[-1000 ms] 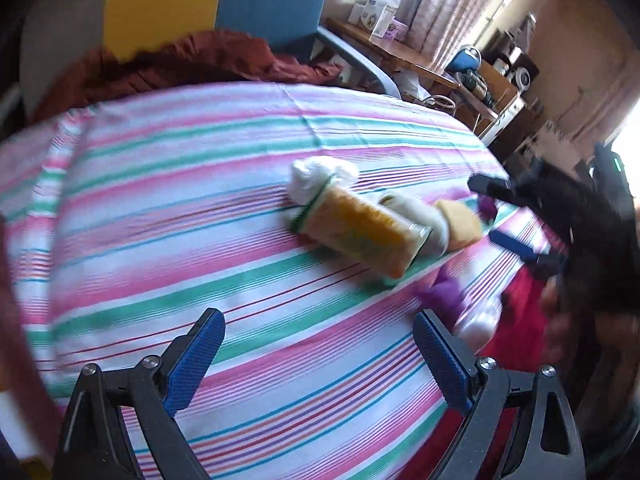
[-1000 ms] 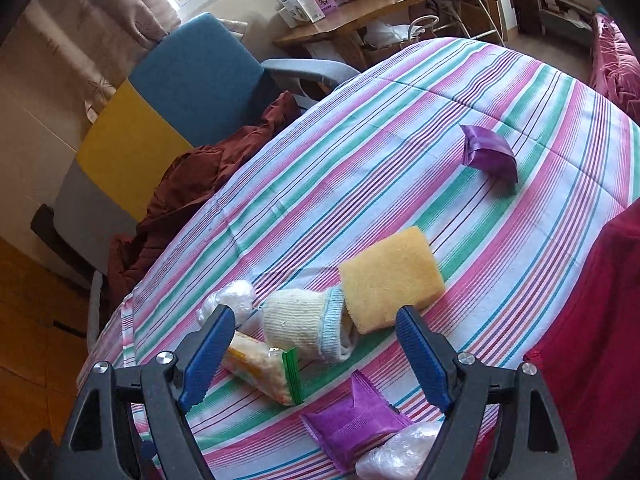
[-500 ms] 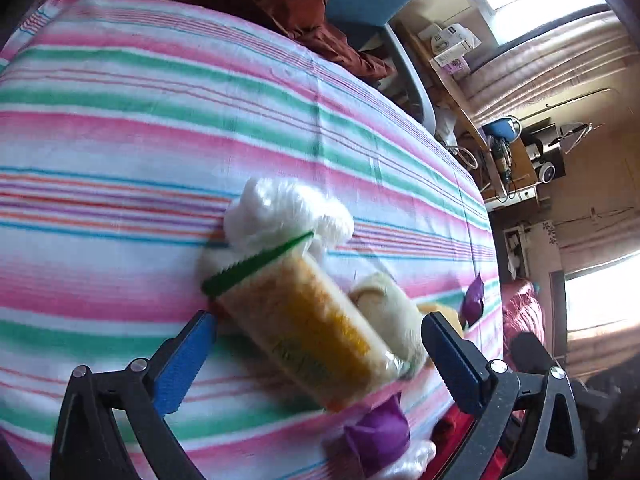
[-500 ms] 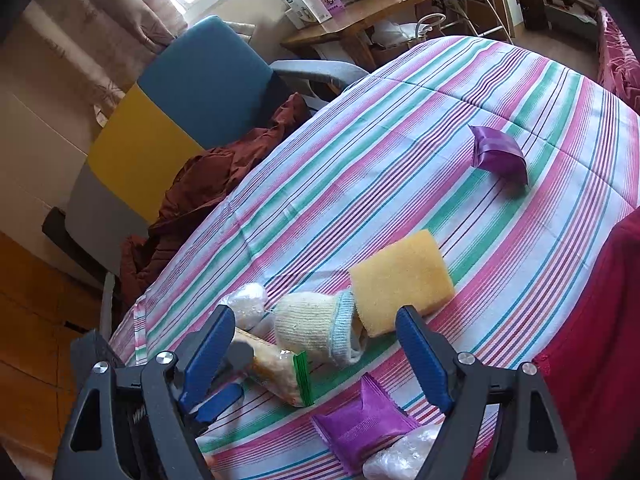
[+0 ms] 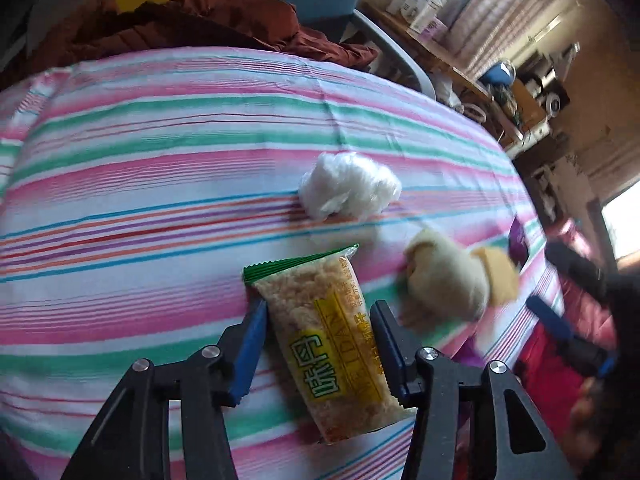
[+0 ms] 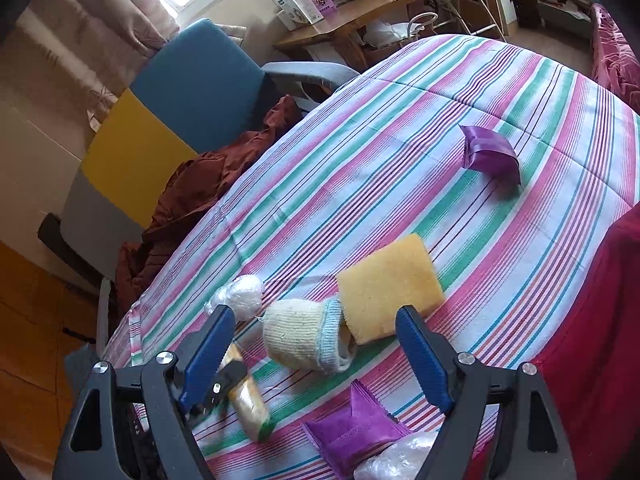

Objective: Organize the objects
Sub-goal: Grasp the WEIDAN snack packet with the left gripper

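Left wrist view: my left gripper (image 5: 318, 322) is closing on the snack bar packet (image 5: 326, 344), pads touching its sides, near the striped bedspread's (image 5: 160, 184) front edge. Right wrist view: my right gripper (image 6: 314, 334) is hovering wide, empty, over the rolled sock (image 6: 304, 338) beside the yellow sponge (image 6: 386, 286)

The right hand-held gripper (image 5: 568, 320) is showing only as a dark blur at the edge of the left wrist view, so its jaws cannot be read there. A purple packet (image 6: 352, 436) is lying partly behind the right finger (image 6: 424, 356), and a clear crumpled bag (image 6: 392, 464) is being cut off by the bottom edge. The snack bar (image 6: 248, 404) is being half hidden by the left hand-held gripper (image 6: 218, 390), itself blurred. Print on the distant boxes (image 6: 296, 4) is too small to read.
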The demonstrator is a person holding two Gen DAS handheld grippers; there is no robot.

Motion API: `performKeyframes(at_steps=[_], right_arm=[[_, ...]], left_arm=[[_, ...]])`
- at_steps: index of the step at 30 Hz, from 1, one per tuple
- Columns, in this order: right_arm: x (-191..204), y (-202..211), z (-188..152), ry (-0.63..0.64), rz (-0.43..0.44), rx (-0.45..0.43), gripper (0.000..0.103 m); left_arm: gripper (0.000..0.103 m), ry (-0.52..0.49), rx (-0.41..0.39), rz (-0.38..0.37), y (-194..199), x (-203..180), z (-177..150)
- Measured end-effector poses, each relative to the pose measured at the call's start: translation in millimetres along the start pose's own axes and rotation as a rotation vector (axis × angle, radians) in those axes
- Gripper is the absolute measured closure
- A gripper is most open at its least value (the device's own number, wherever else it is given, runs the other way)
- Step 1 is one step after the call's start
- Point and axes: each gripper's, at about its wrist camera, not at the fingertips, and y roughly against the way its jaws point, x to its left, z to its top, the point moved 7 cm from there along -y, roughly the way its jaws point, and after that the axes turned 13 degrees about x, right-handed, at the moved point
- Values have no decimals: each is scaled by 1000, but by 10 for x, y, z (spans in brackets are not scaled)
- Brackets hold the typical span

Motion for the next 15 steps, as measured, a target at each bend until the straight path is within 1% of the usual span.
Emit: performKeyframes(at_steps=[4,5,7,9,10,12,15], right_arm=[[60,-55,-34,28,-5,25,19],[82,-59,-44,39,-5,28,19],[127,-67,-61,58,-2,34,19],[169,-71,-81,79,-5,36,19],[184,-74,-90,86,-5,38,19],[215,-101,-126,106,-11,56,19],[265,-168,-221,142,-30,127,19]], left_arm=[[51,-100,15,141,122,188,-300],[51,-134,10,199,148,231,-386],[50,-166,14,262,127,305,-511],[49,-181,-13,288,134,357,-602],[47,-185,-22,303,138,370,-638],[44,-179,-35,301,143,398,-673],[44,-173,-52,273,169,471,-705]])
